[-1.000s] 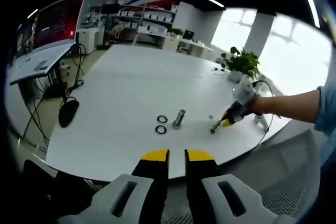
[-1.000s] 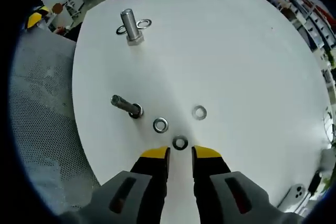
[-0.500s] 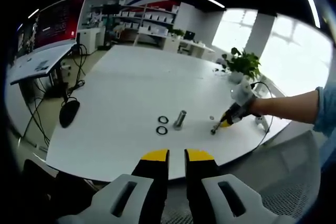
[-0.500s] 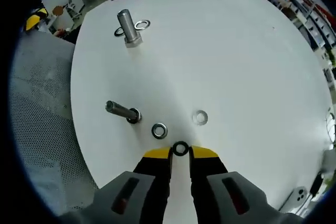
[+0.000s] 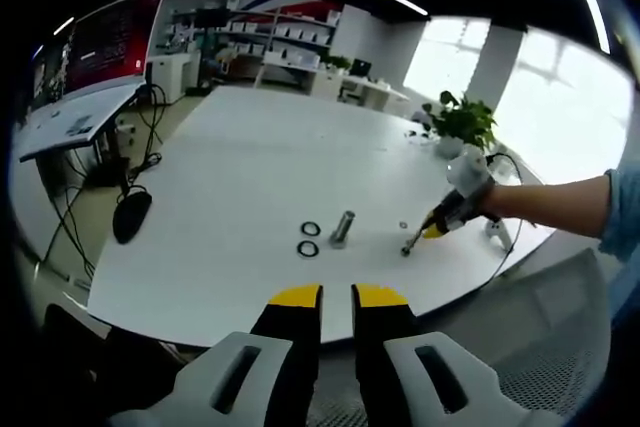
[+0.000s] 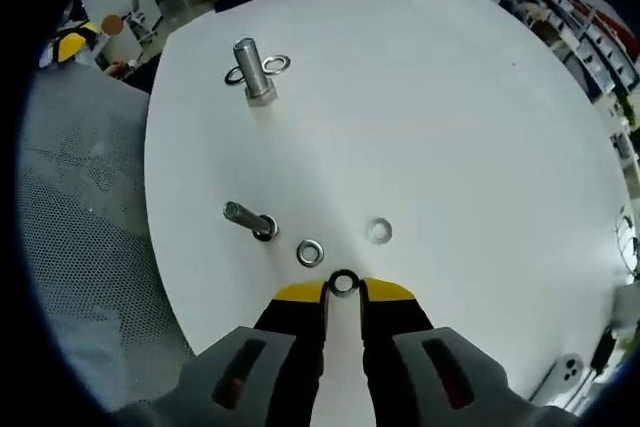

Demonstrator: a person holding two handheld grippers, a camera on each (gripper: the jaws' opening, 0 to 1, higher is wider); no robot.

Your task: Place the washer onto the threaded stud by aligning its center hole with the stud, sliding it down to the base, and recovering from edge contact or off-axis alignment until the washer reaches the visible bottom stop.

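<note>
The right gripper (image 6: 343, 292) is at the white table (image 6: 480, 97), its yellow-tipped jaws set narrowly about a dark washer (image 6: 343, 282) that sits between the tips. Whether the jaws actually pinch the washer, or whether it still lies on the table, cannot be told. The washer is a small flat ring, dark-rimmed, with a clear centre hole.

The upright threaded stud (image 6: 250, 69) stands well apart near the far table edge, a bright metal post on a wider base, with two washers (image 6: 275, 64) lying flat beside its base and none on its shaft. A second stud lying on its side (image 6: 248, 218) and two bright loose washers (image 6: 310, 252) rest near the gripper.

Judged progress: early. The washer is at most grasped; carrying, aligning the hole with the stud and sliding down to the base all remain.

The left gripper (image 5: 336, 296) hangs off the table edge, jaws narrowly parted and empty. In its view the upright stud (image 5: 341, 228) and the right gripper (image 5: 437, 226) appear.
</note>
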